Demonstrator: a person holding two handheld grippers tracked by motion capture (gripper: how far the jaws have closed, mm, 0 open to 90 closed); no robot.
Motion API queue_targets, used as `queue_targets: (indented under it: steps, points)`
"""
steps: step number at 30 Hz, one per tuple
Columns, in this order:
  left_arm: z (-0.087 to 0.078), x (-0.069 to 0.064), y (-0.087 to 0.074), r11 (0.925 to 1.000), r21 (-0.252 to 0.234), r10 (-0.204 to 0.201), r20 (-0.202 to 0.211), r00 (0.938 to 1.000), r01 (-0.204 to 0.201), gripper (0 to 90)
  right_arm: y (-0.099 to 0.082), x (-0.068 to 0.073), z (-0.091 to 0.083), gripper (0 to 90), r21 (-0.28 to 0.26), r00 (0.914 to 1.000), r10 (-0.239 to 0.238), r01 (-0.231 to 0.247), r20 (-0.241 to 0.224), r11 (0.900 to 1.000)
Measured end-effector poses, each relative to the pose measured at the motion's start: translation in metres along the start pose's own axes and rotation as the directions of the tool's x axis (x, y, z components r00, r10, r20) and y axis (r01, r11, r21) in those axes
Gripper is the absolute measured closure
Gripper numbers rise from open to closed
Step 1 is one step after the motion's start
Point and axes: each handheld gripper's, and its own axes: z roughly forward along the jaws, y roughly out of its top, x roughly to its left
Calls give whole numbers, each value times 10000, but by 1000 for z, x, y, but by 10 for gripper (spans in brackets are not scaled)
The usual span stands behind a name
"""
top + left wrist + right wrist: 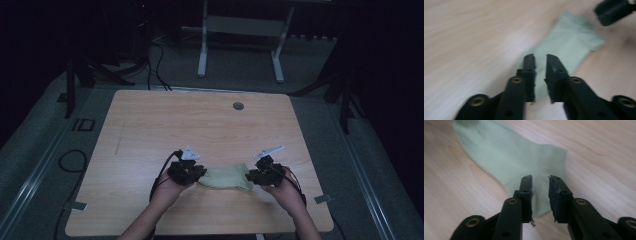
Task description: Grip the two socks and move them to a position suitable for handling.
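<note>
The pale green sock (226, 178) lies flat on the table (150, 125), released, with left gripper (540, 58) and right gripper (540, 180) slightly parted over its ends; any further folding remains.

One pale green fabric sock (224, 178) lying on one light wooden table (165, 125). Two black two-jaw grippers, left (196, 173) and right (253, 176), each in one hand. One round grey grommet (238, 106) in the tabletop.
</note>
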Motion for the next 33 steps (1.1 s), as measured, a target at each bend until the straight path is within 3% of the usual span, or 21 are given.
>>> queue_targets:
  steps: [4, 8, 12, 18, 22, 29, 33]
  points:
    - [19, -6, -4, 9982, 596, 26, 34, 10000, -28, 849, -6, 6, 11, 753, 214, 10000, -87, 87, 22, 9997]
    - [30, -3, -13, 9943, 1070, -42, -65, 10000, 49, 849, -16, 10, 21, 755, 549, 9999, -164, 161, 48, 9984]
    - [29, 3, -18, 9949, 961, -314, -78, 9995, 320, 848, -23, 10, 23, 745, 442, 9998, -211, 210, 30, 9988]
    - [26, 6, -21, 9952, 914, -311, -302, 9991, 337, 848, -21, 4, 25, 737, 305, 9995, -311, 311, 19, 9991]
    - [23, 13, -22, 9949, 841, -522, -396, 9978, 554, 849, -13, 1, 29, 729, 339, 9994, -342, 341, 1, 9988]
    - [24, 21, -20, 9941, 790, -697, -661, 9954, 748, 848, 8, -6, 40, 724, 475, 9966, -818, 812, 112, 9956]
    - [25, 28, -18, 9938, 737, -771, -765, 9941, 828, 848, 18, -11, 45, 722, 528, 9986, -538, 537, 2, 9972]
